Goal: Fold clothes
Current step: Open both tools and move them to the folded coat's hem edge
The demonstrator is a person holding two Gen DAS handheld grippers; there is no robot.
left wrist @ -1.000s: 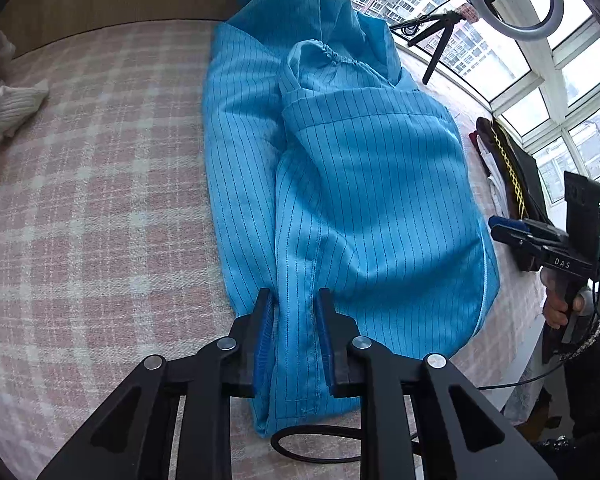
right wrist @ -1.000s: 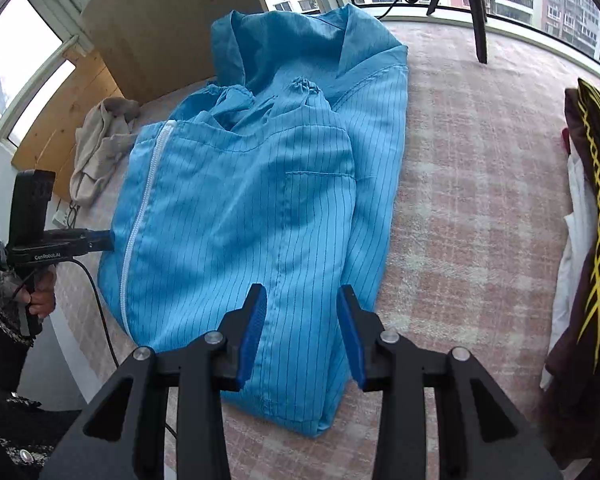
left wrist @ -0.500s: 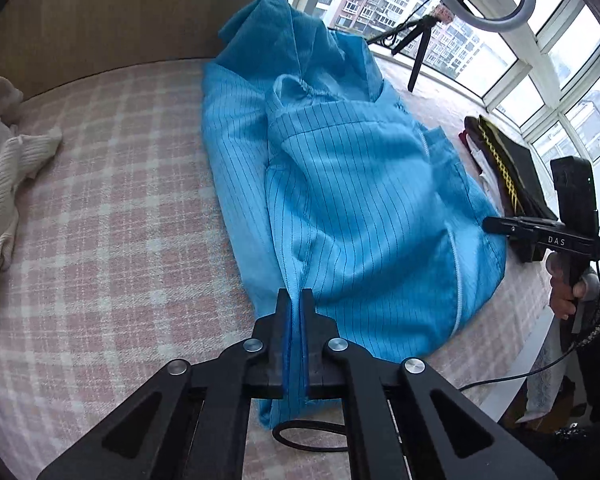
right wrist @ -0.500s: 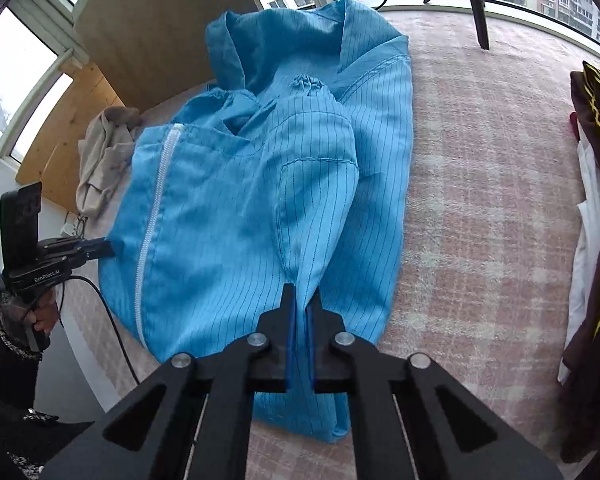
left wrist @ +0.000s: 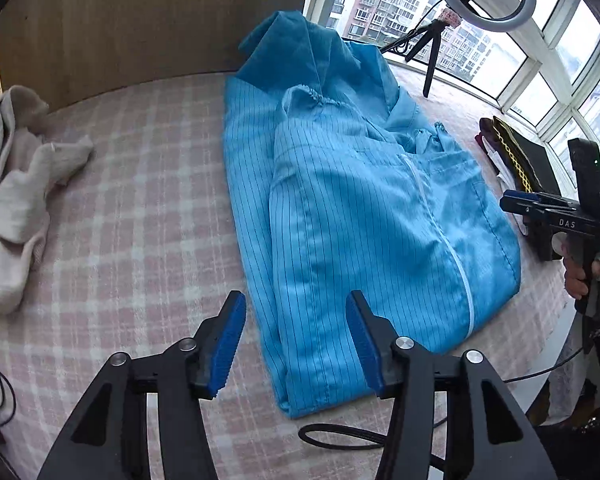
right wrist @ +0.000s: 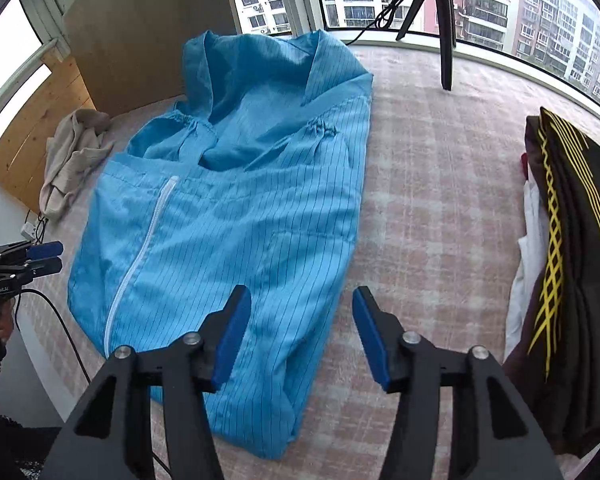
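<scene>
On the pink-and-white checked bench cover [left wrist: 132, 240], the bright blue pinstriped zip-front garment [left wrist: 360, 232] lies lengthwise with both side panels and sleeves turned in over the middle, so it forms a long narrow strip with the white zipper [right wrist: 140, 256] facing up. The sideways folds look done; what seems left is to bring the near hem up toward the collar, perhaps in two turns, and then set it with the finished pile. A dark folded stack with yellow stripes [right wrist: 572, 248] sits well apart at the right side, and a crumpled beige cloth [left wrist: 16, 200] lies off to the left.

The left gripper [left wrist: 296, 340] hovers above the near hem, its fingers spread wide and holding nothing; the hem's left corner lies between and just beyond them. The right gripper [right wrist: 302, 334] is likewise spread and empty, over the hem's right edge, with fabric under its left finger and bare cover under the right.
</scene>
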